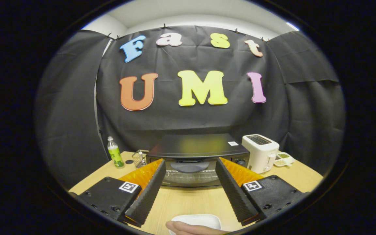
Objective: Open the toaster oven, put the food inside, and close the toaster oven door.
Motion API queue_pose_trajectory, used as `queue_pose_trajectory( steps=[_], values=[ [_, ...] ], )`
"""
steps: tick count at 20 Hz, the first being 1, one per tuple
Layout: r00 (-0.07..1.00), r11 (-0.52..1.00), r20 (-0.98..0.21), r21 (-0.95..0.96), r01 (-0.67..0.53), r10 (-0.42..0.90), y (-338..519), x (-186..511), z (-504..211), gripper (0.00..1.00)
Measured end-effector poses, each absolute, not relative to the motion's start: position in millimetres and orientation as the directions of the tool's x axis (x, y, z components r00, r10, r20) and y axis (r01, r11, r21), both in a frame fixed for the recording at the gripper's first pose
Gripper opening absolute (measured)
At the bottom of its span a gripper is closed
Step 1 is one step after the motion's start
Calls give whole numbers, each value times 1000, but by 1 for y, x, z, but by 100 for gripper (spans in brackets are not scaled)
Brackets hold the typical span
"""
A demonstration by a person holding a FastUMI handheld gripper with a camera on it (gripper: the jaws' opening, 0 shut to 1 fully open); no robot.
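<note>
You are holding the claw [190,163] released, its 2 fingers framing the closed toaster oven [197,158] straight ahead (door handle [189,166] lying crosswise between them).

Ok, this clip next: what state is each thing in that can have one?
Toaster oven: door shut, upright on the table.
Claw: open, holding nothing, fingers spread either side of the oven door.
Bottle: upright, capped.
Toaster: upright; lever position unclear.
White dish: on the table under the claw, a hand at its near edge; contents hidden.
</note>
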State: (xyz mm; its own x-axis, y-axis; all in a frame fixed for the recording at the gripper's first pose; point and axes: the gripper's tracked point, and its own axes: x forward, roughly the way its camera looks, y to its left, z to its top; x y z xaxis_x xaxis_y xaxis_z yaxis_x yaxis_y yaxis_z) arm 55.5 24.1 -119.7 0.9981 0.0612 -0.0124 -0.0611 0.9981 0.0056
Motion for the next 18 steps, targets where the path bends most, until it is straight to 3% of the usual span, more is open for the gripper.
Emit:
queue_pose_trajectory(
  steps=[3,7,10,13,15,18],
  values=[
    [999,1000,-44,4,-26,26,15,27,-86,100],
    [997,999,72,-43,-14,17,7,-22,-18,100],
    [996,998,83,-56,-37,41,12,-69,13,100],
    [978,993,206,-115,8,16,0,-108,58,100],
    [970,987,235,-162,-17,56,3,-138,47,100],
    [968,991,219,-87,-102,119,-2,-164,1,100]
  ],
)
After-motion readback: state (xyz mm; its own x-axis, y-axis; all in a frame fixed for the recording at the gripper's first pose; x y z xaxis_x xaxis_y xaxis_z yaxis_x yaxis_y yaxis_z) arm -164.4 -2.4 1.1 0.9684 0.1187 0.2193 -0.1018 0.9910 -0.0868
